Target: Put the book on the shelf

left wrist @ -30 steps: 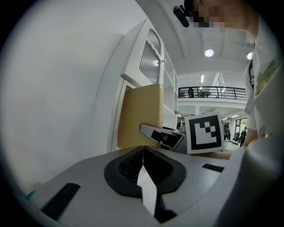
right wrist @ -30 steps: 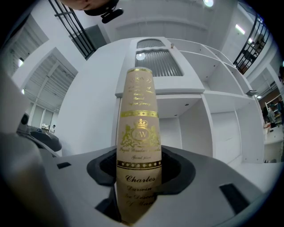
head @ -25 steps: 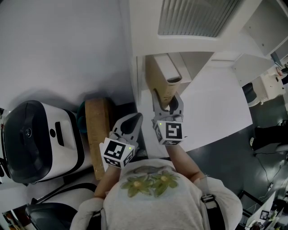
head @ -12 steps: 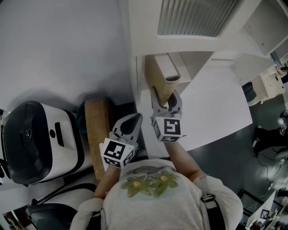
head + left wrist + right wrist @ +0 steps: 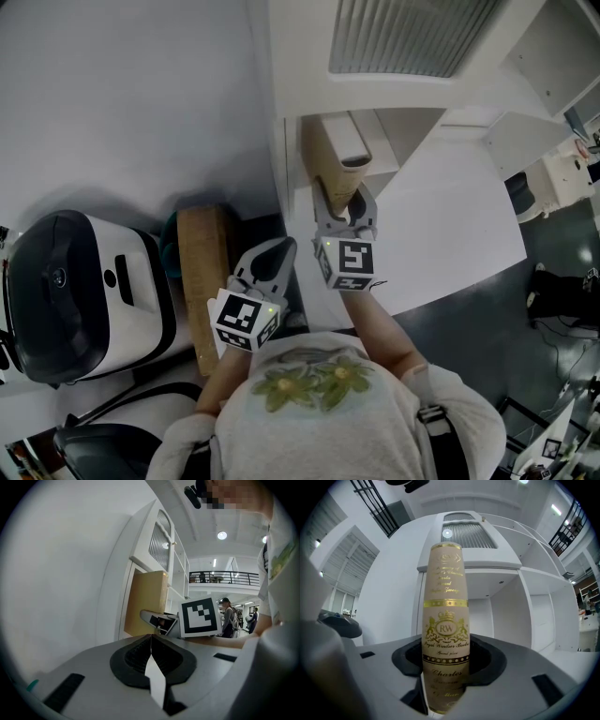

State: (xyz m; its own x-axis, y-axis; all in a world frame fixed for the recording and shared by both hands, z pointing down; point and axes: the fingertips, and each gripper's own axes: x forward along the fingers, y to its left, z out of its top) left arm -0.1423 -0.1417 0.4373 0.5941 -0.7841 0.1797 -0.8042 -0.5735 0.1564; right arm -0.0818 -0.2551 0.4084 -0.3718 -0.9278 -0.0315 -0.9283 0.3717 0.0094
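1. Left gripper (image 5: 278,248): jaws pressed together, nothing between them, parked close to the torso. No change over the last second. A tan slab (image 5: 204,272) lies just beside it, untouched.
2. Right gripper (image 5: 345,208): has crept forward, away from the body and toward the shelf, over the last second. The move is small and steady, which looks like the final insertion push.
3. Right claw: opened only to the width of the spine and clamped on the book (image 5: 444,620). The pads sit on the lower spine, with the gilt lettering facing the camera.
4. The book stands upright, its tan cover edge-on in the head view, at the mouth of the open bay and near the bay's left wall. Can't tell whether its bottom edge is seated on the board yet.
5. Shelf (image 5: 309,89): white, and the bay behind the book looks empty, so there's room to slide in. My read is that placement is nearly done, with seating and release still to come.
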